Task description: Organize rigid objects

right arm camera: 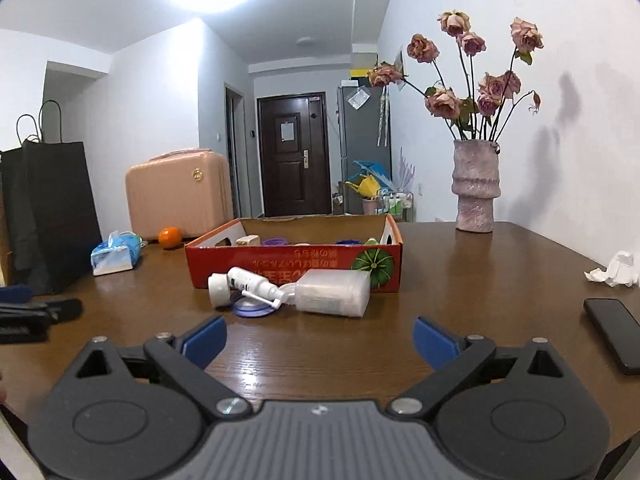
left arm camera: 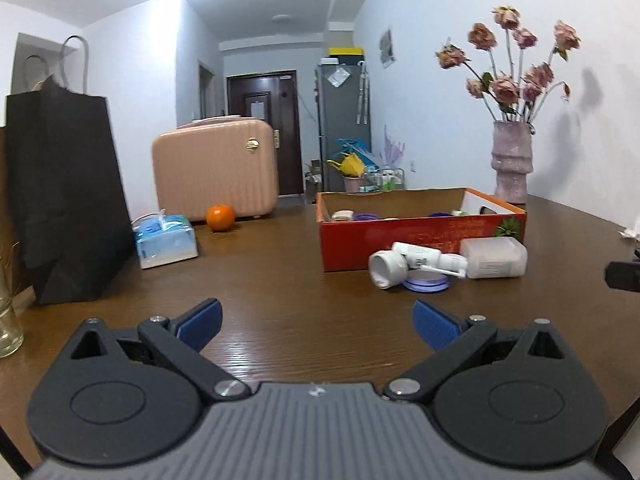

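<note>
Lying at frame centre before the red box (right arm camera: 294, 264), the frosted container (right arm camera: 334, 293) appears light, rigid, slippery; grasp mid-body. Left gripper (left arm camera: 318, 322) and right gripper (right arm camera: 320, 338) spread, empty.

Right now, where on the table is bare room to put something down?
Bare wood lies between the tissue pack and red box, and between the vase and phone. It is crowded before the box: spray bottle, clear container, purple lid.

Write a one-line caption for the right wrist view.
Open right gripper faces white bottles lying before a red box.
</note>
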Tool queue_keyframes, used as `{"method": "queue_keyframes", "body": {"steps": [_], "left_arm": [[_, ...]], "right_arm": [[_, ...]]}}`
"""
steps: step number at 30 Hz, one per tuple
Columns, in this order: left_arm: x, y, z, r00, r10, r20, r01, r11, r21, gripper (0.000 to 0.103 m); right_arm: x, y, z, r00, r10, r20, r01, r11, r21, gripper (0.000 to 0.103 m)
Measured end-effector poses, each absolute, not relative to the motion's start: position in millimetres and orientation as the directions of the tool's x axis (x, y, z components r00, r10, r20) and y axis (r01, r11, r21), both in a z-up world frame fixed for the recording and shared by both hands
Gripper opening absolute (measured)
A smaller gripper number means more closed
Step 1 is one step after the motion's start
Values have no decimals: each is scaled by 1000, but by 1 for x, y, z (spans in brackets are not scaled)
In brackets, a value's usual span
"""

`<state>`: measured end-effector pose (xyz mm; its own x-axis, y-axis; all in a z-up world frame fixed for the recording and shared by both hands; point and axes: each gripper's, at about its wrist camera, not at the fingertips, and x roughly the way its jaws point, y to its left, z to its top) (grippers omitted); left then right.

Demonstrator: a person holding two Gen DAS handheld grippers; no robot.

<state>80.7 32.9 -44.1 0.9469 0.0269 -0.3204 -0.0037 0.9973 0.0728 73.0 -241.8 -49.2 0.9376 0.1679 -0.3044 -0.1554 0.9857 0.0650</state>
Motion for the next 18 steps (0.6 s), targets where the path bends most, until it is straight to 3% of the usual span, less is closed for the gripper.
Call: {"method": "queue_keyframes", "body": {"steps": [5,8,10,17,18], "left_arm": [[105,20,-54,929,-20,-370,55,995,86,103],[134,14,-56,920,-60,-387,92,994,65,103],[163,10,-55,908,-88,-409,114,993,39,103],[268,-7,-57,861,-145,-487,176,984,19,99],[280,-8,-60,848,-158,-506,190,982,13,93]], "right_arm": [[90,-245,-58,923,188,-336,-171,982,80,97],[108,-247,-64,896,232,-378,-208,973,104,80],[120,-248,-65,888,254,-383,-223,967,123,60],[172,-241,-66,863,287,-415,-261,958,119,55],[180,-239,-66,857,300,-420,-274,954,121,54]]}}
